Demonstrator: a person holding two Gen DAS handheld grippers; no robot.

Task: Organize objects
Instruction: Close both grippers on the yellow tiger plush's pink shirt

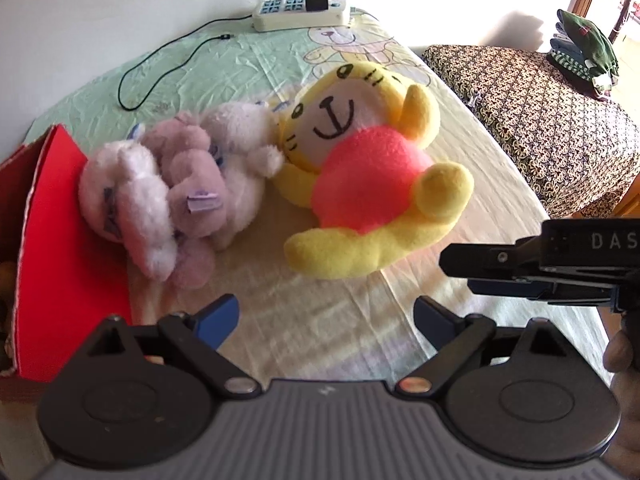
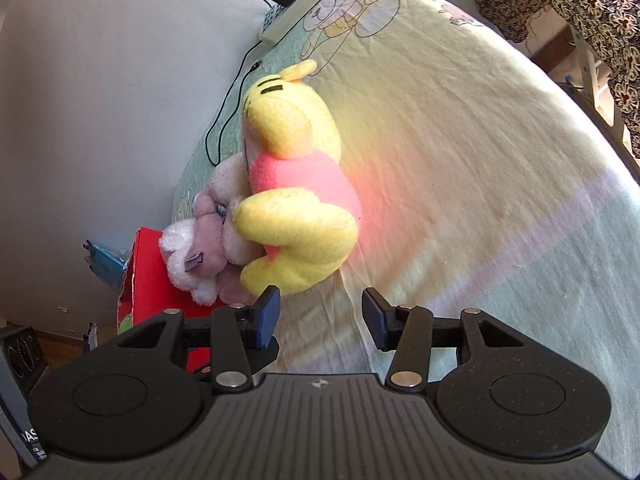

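Note:
A yellow plush tiger (image 1: 372,176) with a pink belly lies on its back on the bed sheet (image 1: 320,304). A pink and white plush bunny (image 1: 176,188) lies touching its left side, against the flap of a red box (image 1: 68,248). My left gripper (image 1: 326,320) is open and empty, a short way in front of both toys. My right gripper (image 2: 320,314) is open and empty, just below the tiger (image 2: 296,196); its left fingertip is near the tiger's foot. It also shows from the side in the left wrist view (image 1: 456,264). The bunny (image 2: 204,248) and the box (image 2: 156,284) show here too.
A white power strip (image 1: 300,12) with a black charger and a black cable (image 1: 160,64) lies at the bed's far edge by the wall. A patterned cover (image 1: 540,120) with folded clothes (image 1: 584,52) is to the right of the bed.

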